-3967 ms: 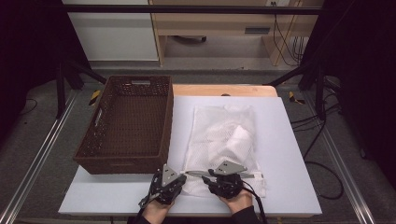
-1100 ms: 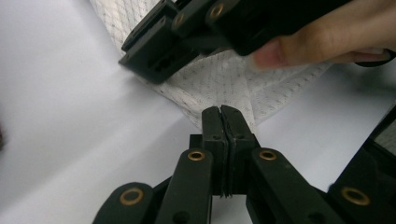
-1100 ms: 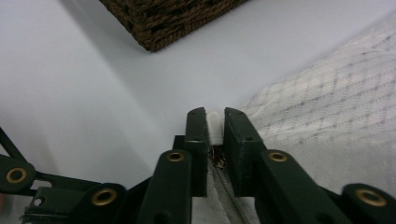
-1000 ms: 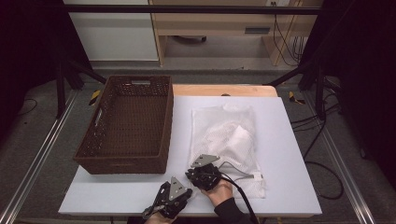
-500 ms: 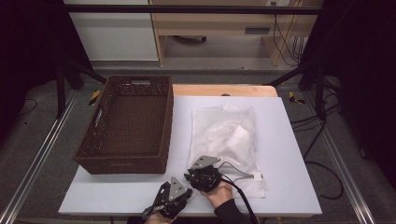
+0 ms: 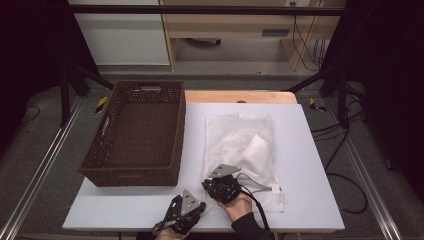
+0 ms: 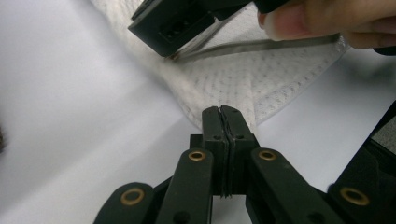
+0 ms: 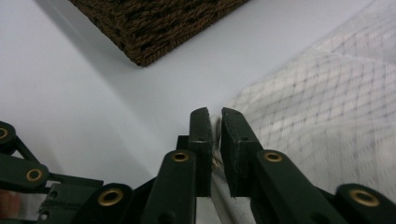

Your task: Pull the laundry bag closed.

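Observation:
A white mesh bag (image 6: 240,145) lies flat on the white table (image 6: 310,165). My left gripper (image 6: 199,204) is shut on the bag's near left corner (image 7: 233,88), with the jaws pressed tight on the cloth. Just beyond it, my right gripper (image 6: 210,184) sits at the bag's near edge. Its jaws have just been closing, and they pinch a small silvery zipper pull (image 8: 215,126) in the thin slot between them. The grey zipper strip (image 6: 257,184) trails away to the right behind it. The right gripper (image 7: 168,28) and a thumb also appear in the left gripper view.
A dark brown wicker basket (image 6: 130,176) stands on the left half of the table, and its near corner (image 8: 159,23) is just ahead of the right gripper. Bare white table lies right of the bag. Black stand legs and cables flank the table.
Over four seconds the right gripper slid left along the bag's near edge, leaving a grey zipper strip behind it. The left gripper dropped toward the table's front. Little differs in the last second.

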A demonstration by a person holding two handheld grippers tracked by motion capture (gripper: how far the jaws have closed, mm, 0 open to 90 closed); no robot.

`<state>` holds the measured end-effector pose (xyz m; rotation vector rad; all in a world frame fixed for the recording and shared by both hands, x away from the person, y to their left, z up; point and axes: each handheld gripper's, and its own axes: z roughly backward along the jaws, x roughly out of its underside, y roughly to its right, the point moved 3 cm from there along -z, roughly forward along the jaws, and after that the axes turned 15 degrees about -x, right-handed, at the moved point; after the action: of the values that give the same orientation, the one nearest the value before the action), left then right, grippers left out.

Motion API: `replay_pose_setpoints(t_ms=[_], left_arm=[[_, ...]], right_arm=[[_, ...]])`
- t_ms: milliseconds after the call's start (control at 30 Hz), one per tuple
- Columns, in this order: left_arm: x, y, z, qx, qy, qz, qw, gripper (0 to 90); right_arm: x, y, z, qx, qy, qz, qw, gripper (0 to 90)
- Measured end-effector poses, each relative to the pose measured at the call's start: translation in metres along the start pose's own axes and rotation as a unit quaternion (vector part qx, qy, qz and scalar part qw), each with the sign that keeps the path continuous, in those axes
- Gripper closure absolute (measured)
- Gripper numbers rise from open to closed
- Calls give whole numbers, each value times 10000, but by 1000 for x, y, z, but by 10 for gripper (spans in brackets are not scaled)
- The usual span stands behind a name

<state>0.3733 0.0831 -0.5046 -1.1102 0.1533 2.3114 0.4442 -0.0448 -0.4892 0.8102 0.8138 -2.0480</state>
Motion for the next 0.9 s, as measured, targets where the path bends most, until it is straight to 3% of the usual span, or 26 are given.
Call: replay_pose_setpoints(t_ms=[367, 500, 600, 700, 800, 900], left_arm=[[0, -1, 0, -29, 12, -41, 10000, 883], [0, -1, 0, -1, 0, -4, 10000, 878], [-3, -7, -1, 5, -65, 142, 9999, 761], [-10, -17, -2, 353, 64, 551, 9978, 558], [-18, -23, -6, 214, 165, 432, 9987, 470], [-20, -23, -14, 172, 124, 359, 9991, 464]], right_arm=[[5, 4, -6, 53, -105, -213, 9997, 802], [5, 3, -7, 16, -116, -291, 9995, 844], [3, 2, -2, -22, -2, -311, 9995, 854], [2, 1, 3, -66, 135, -284, 9995, 857], [0, 0, 5, -106, 250, -219, 9994, 859], [-1, -1, 6, -94, 296, -193, 9993, 860]])
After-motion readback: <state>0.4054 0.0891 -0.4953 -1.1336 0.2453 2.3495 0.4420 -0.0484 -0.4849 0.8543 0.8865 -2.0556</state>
